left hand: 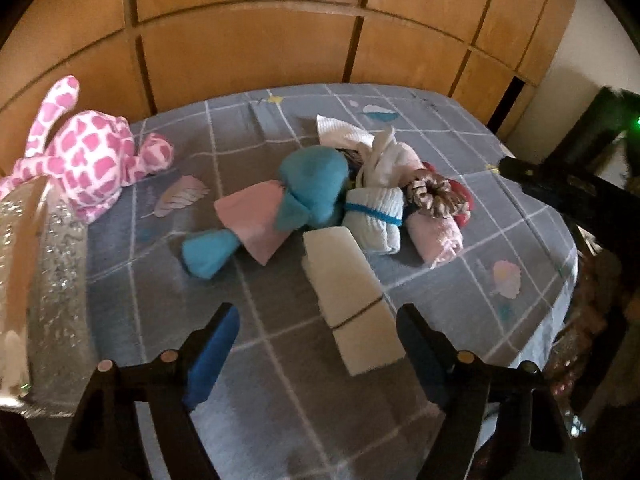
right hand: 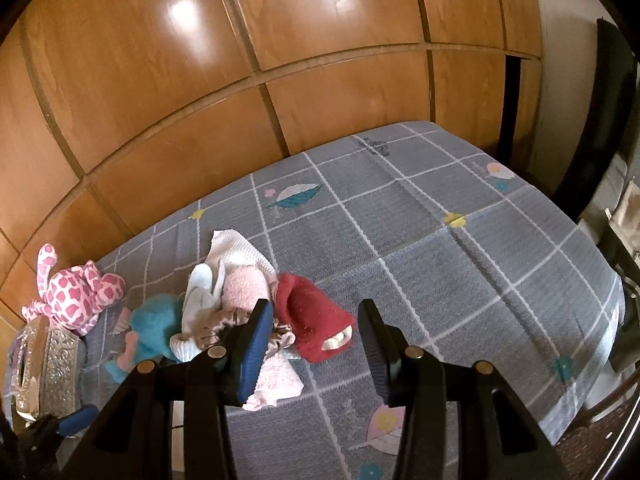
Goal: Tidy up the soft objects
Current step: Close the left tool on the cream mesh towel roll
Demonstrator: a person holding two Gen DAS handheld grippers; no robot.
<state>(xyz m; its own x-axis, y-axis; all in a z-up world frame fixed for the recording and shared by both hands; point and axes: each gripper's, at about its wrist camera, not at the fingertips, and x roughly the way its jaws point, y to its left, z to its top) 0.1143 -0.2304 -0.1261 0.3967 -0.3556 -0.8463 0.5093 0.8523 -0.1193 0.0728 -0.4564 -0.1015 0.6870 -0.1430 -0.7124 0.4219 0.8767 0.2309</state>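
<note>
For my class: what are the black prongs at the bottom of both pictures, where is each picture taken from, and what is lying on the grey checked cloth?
Each picture comes from a camera on a hand-held claw, looking along its two black fingers. The left claw stands open over a long white foam block, not gripping it. The right claw is open, holding nothing. On the grey checked cloth lie a pink spotted plush toy, a teal and pink plush toy, rolled socks and a red woolly sock.

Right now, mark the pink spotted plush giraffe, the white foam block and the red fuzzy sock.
Pink spotted plush giraffe (left hand: pixel 90 156): left wrist view, on its body.
White foam block (left hand: pixel 344 284): left wrist view, on its top face.
Red fuzzy sock (right hand: pixel 308 312): right wrist view, on its middle.
</note>
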